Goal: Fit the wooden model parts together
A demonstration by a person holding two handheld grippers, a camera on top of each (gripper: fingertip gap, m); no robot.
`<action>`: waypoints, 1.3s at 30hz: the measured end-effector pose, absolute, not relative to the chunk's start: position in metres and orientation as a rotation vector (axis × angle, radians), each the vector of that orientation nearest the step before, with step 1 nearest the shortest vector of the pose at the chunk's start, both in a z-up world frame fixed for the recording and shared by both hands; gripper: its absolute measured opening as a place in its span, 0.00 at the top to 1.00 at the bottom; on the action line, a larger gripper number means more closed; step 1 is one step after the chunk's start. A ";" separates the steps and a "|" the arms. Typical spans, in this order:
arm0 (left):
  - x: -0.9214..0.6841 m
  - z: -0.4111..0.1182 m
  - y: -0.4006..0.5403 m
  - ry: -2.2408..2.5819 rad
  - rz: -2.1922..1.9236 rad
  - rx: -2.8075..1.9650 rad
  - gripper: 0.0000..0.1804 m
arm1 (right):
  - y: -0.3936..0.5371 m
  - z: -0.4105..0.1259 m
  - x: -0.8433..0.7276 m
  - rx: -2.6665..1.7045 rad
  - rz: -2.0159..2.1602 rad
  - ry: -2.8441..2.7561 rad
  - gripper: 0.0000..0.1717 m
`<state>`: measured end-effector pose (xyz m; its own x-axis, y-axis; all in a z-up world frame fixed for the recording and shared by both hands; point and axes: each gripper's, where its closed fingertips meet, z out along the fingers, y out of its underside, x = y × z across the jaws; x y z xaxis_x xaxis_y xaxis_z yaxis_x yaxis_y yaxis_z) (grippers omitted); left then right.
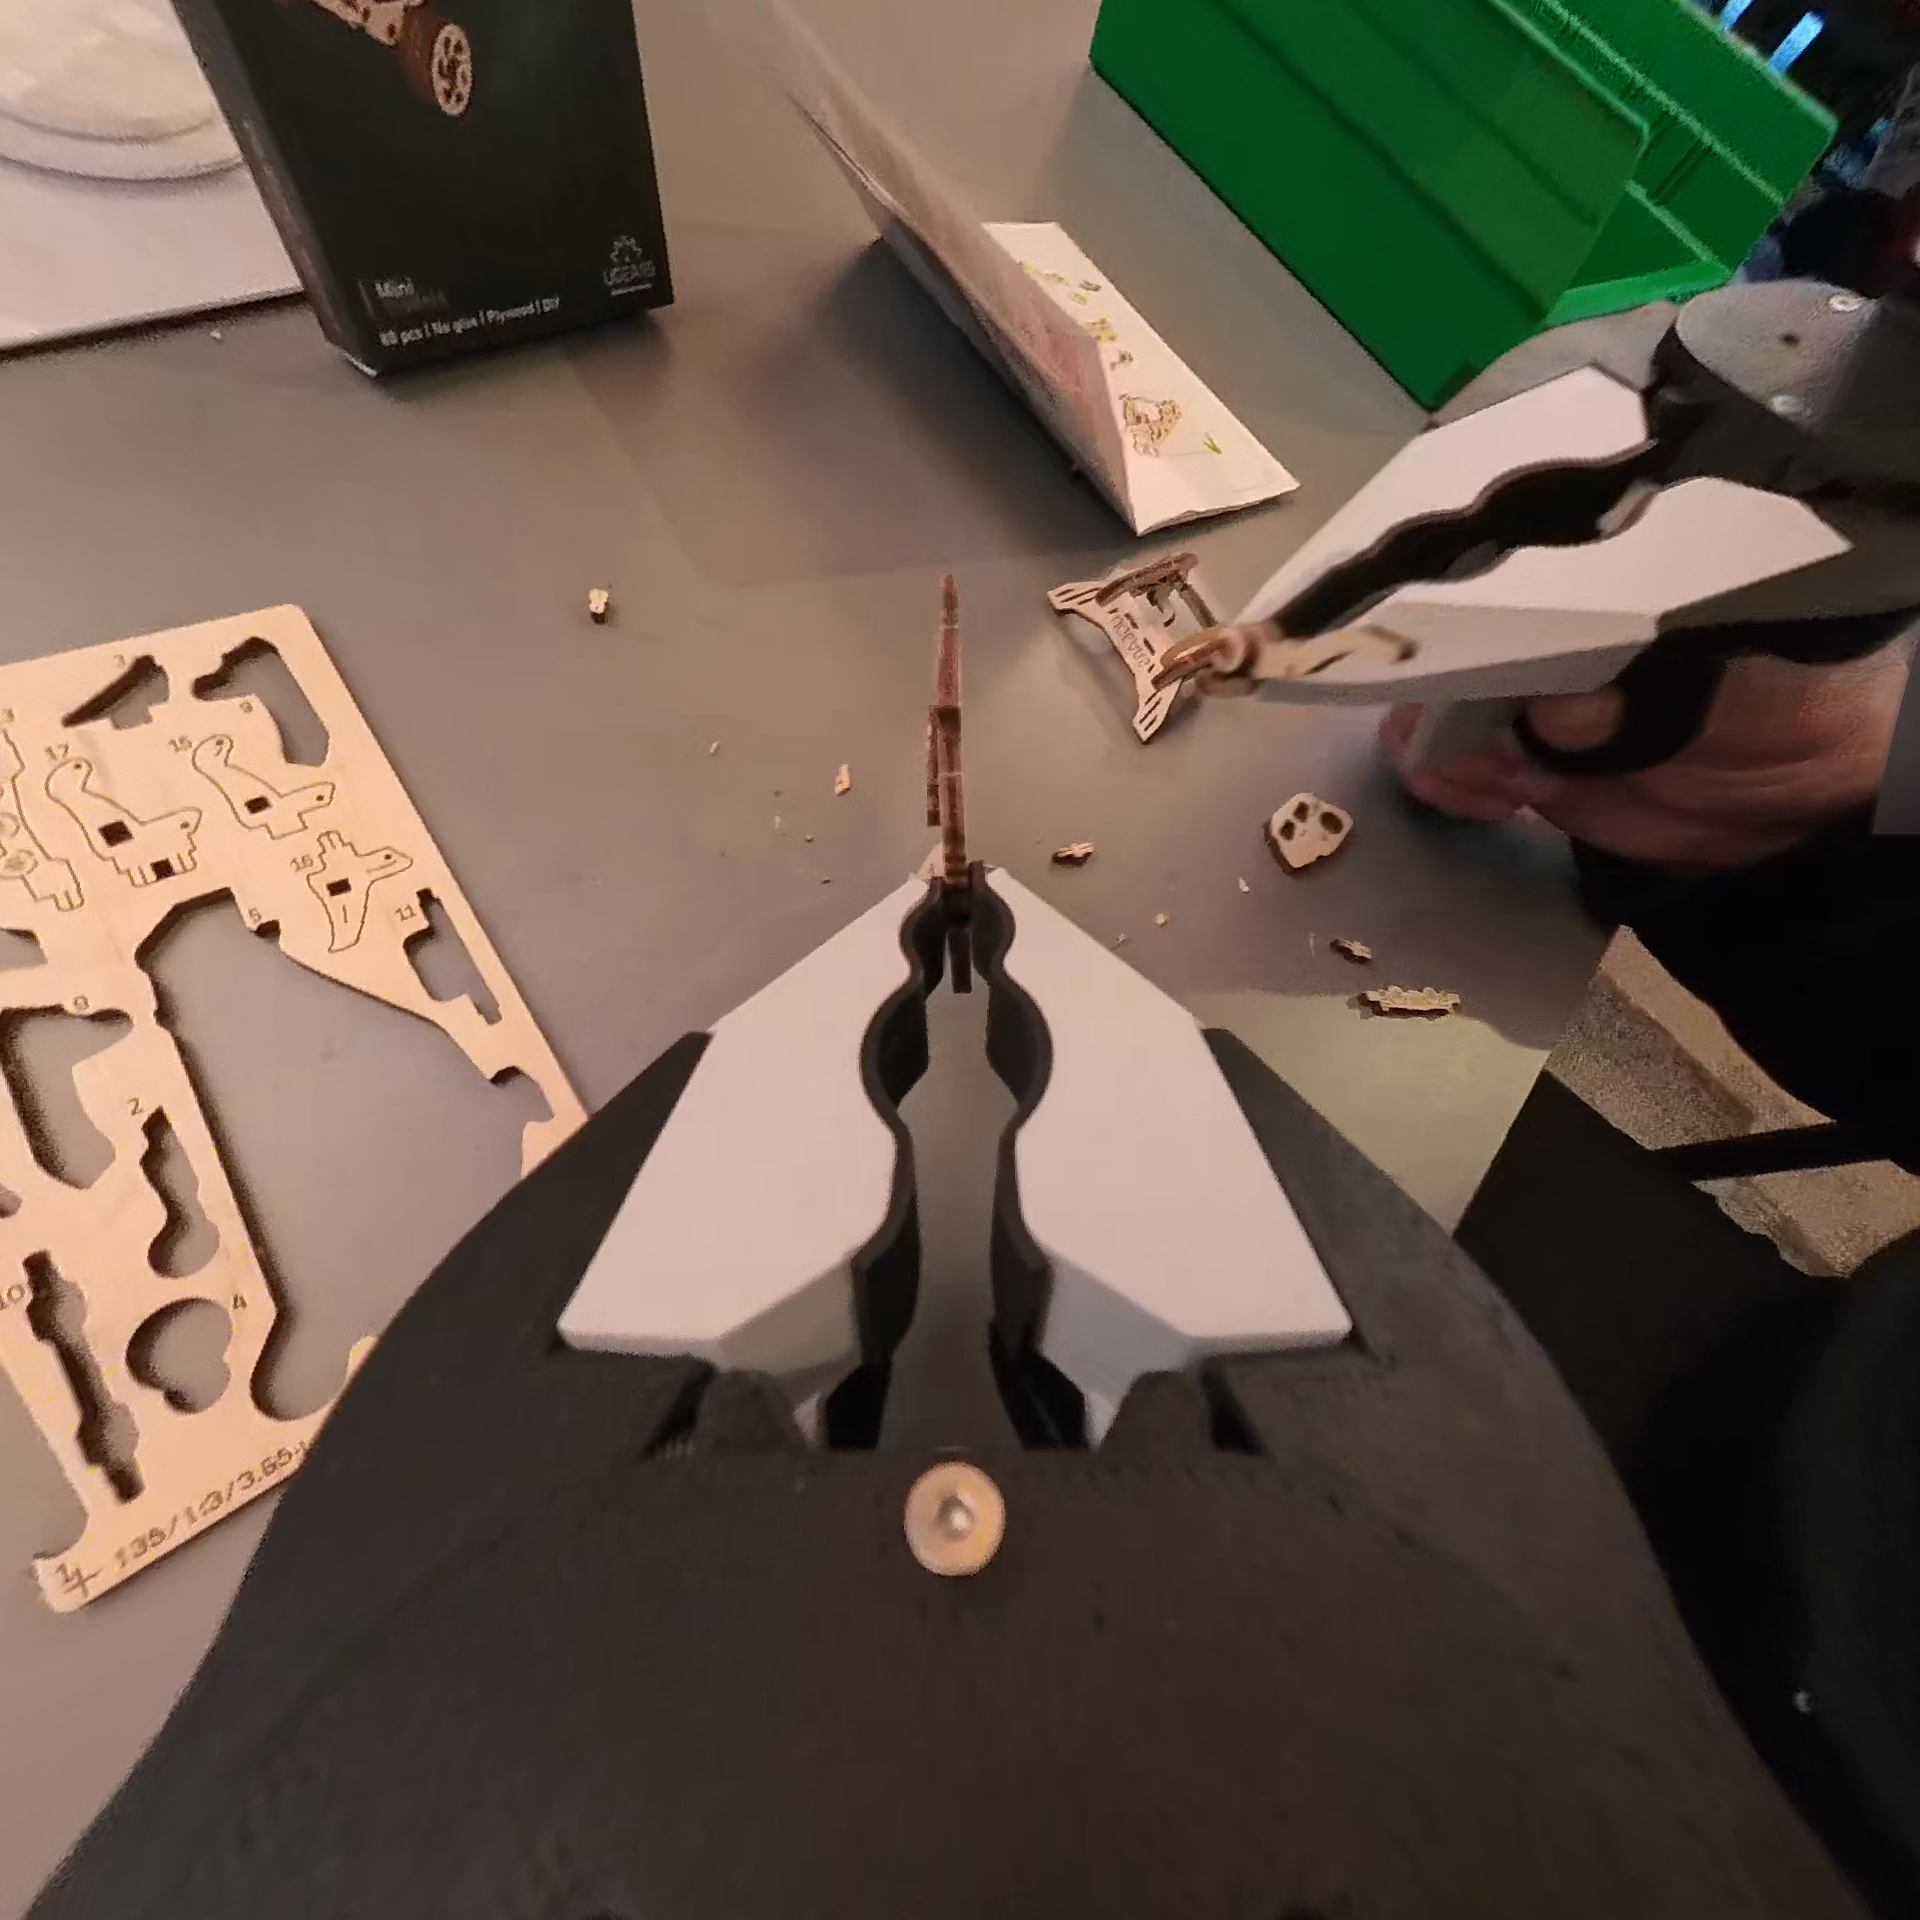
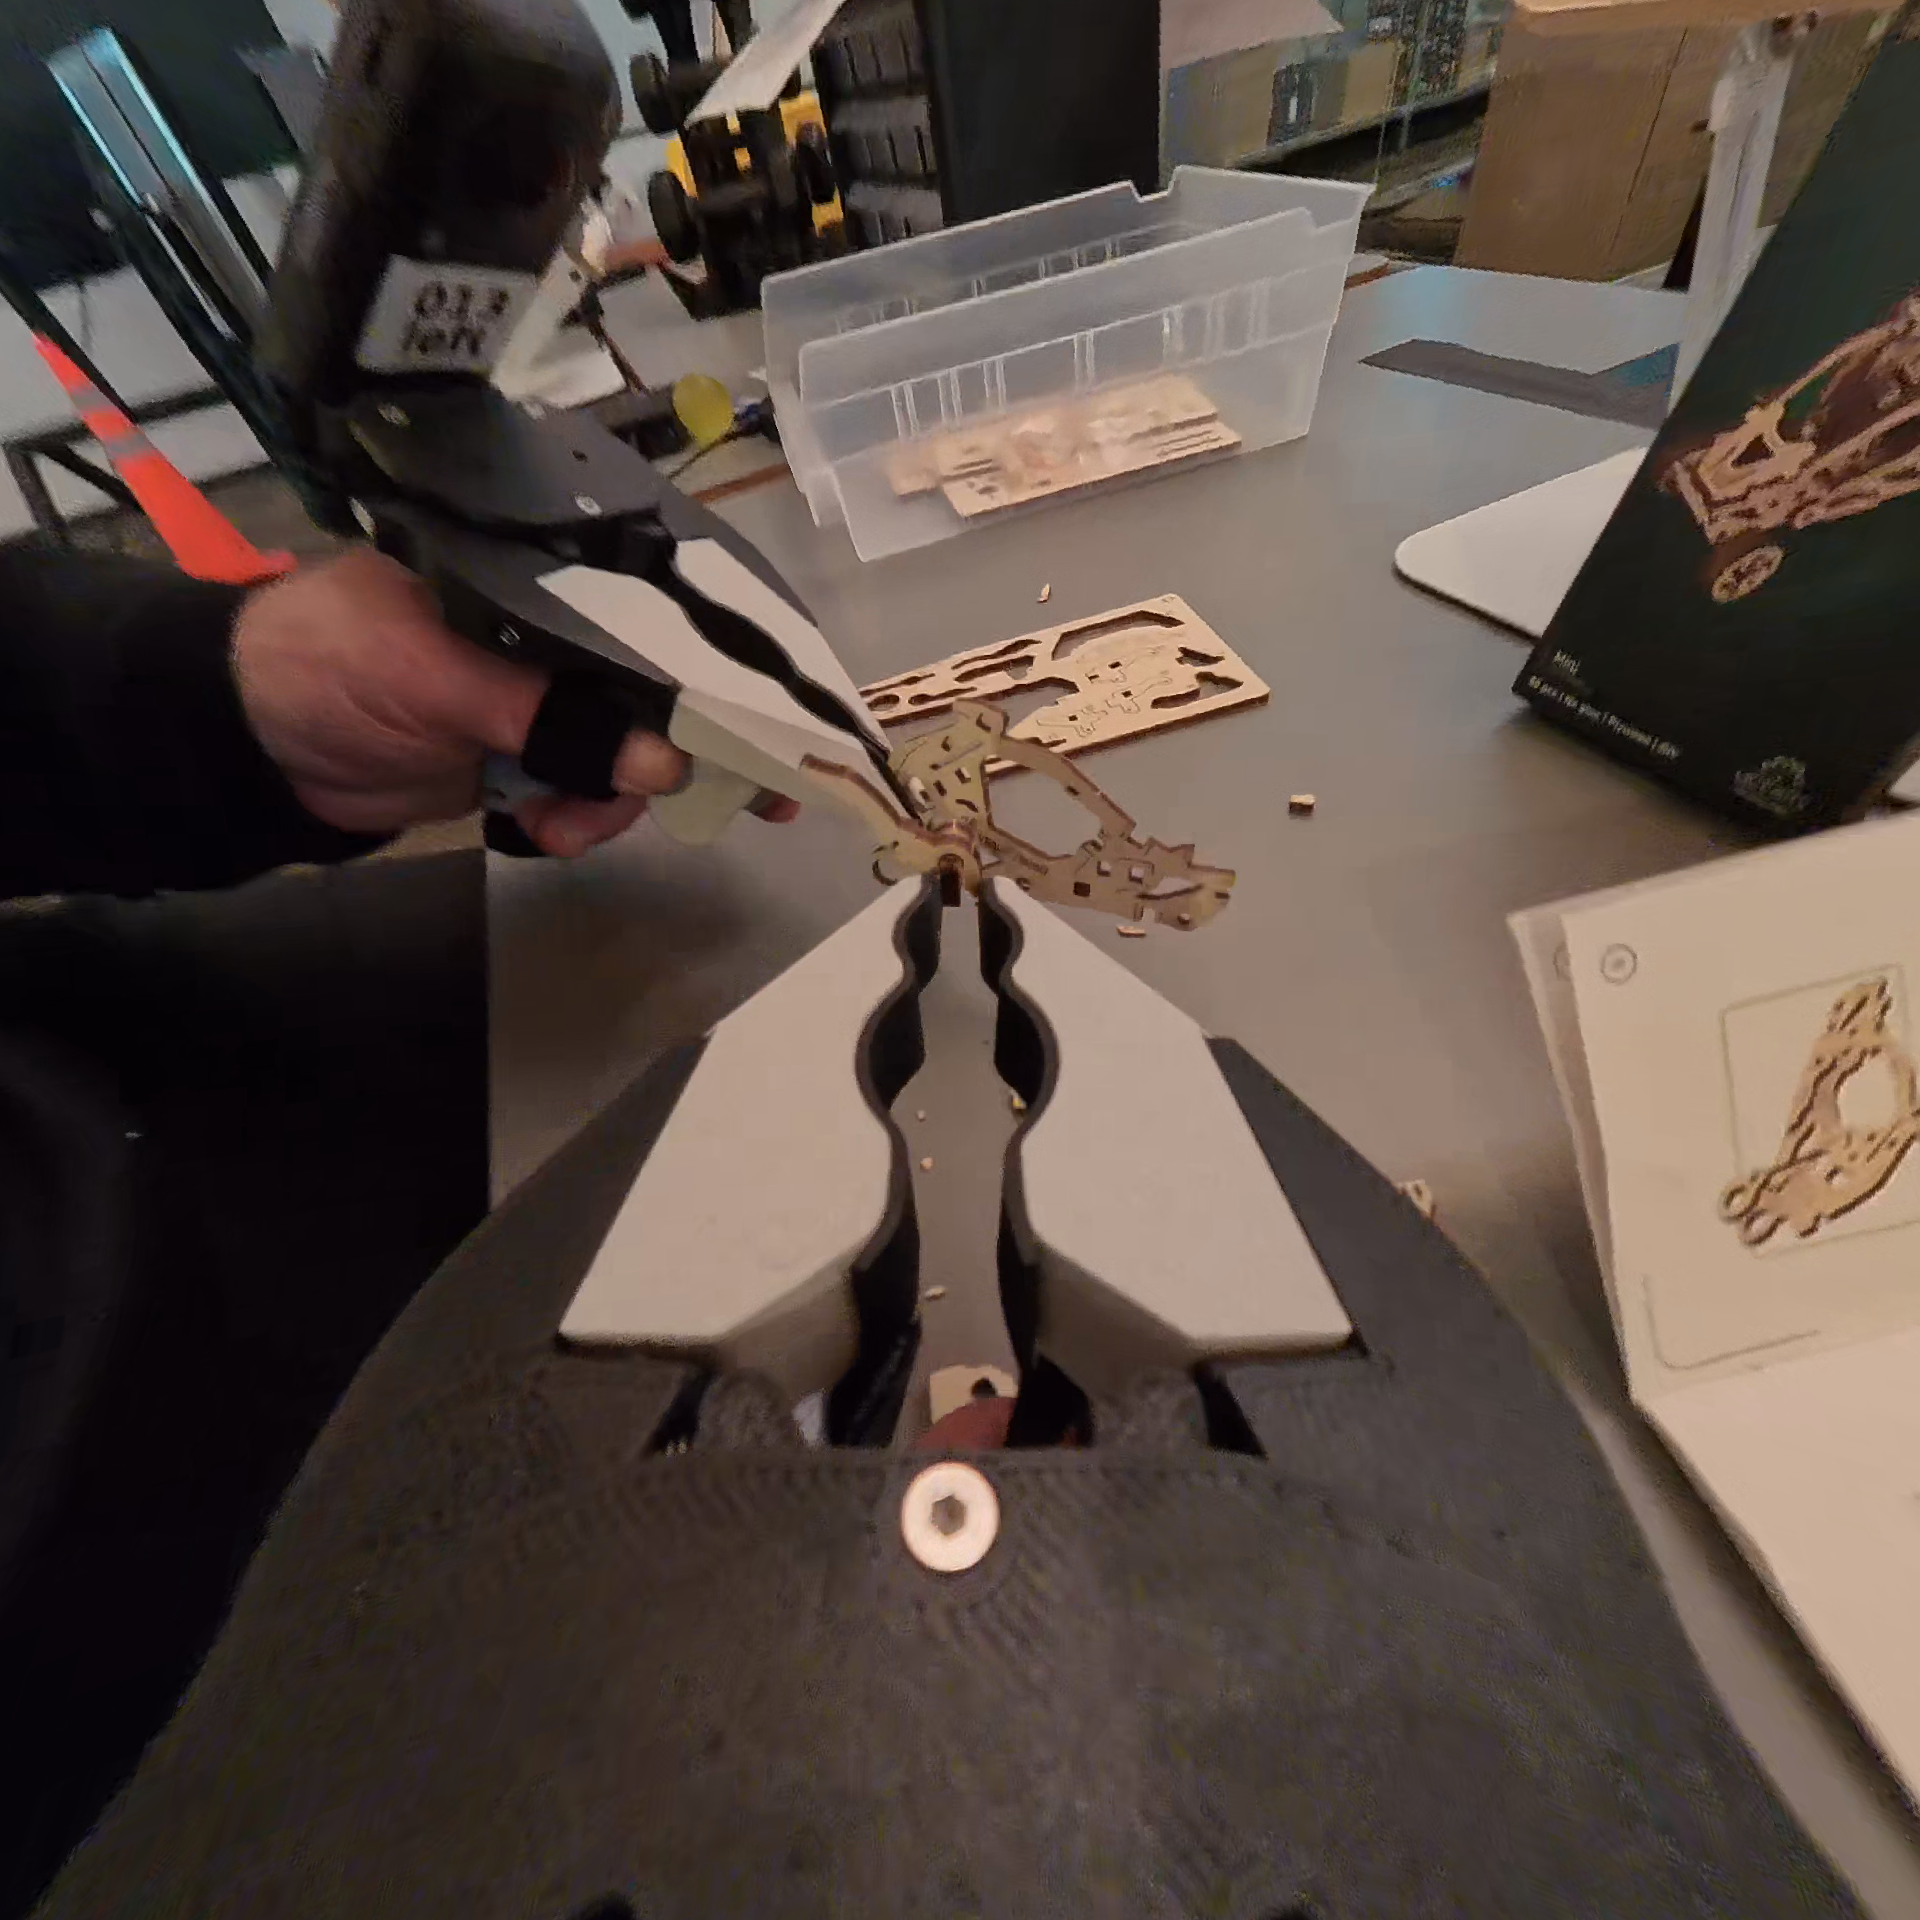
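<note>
Evidently the left gripper [image 1: 954, 894] clamps the frame [image 2: 1049, 831] edge-up so the right gripper [image 2: 951, 899], pinching a small peg [image 2: 948, 885], can meet it

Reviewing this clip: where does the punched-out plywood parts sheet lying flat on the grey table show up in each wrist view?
Left wrist view: the flat plywood parts sheet fills the left edge, beside the left gripper.
Right wrist view: the sheet lies centre, above the middle, behind the flat wooden frame piece.
Shared landmark: the dark green kit box standing on the table.
</note>
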<state>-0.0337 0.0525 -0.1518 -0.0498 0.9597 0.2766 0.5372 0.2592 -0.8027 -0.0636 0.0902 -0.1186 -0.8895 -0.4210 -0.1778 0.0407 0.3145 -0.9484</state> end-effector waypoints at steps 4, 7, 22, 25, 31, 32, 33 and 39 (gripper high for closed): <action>-0.039 -0.146 0.059 -1.716 0.627 -1.441 0.99 | 0.080 -0.119 -0.059 -0.443 -1.635 2.252 0.97; -0.042 -0.144 0.061 -1.734 0.622 -1.486 0.99 | 0.075 -0.119 -0.060 -0.527 -1.686 2.298 0.97; -0.052 -0.135 0.067 -1.723 0.674 -1.599 0.99 | 0.071 -0.120 -0.064 -0.721 -1.859 2.397 0.98; -0.054 -0.133 0.067 -1.713 0.708 -1.639 0.99 | 0.071 -0.119 -0.066 -0.725 -1.885 2.395 0.98; -0.056 -0.129 0.066 -1.712 0.737 -1.673 0.99 | 0.073 -0.114 -0.070 -0.685 -1.923 2.351 0.98; -0.057 -0.128 0.066 -1.709 0.745 -1.684 0.99 | 0.073 -0.113 -0.070 -0.682 -1.929 2.344 0.98; -0.057 -0.128 0.066 -1.711 0.754 -1.696 0.99 | 0.073 -0.113 -0.069 -0.676 -1.929 2.328 0.98; -0.061 -0.121 0.068 -1.704 0.742 -1.683 0.99 | 0.079 -0.096 -0.074 -0.449 -1.864 2.074 0.98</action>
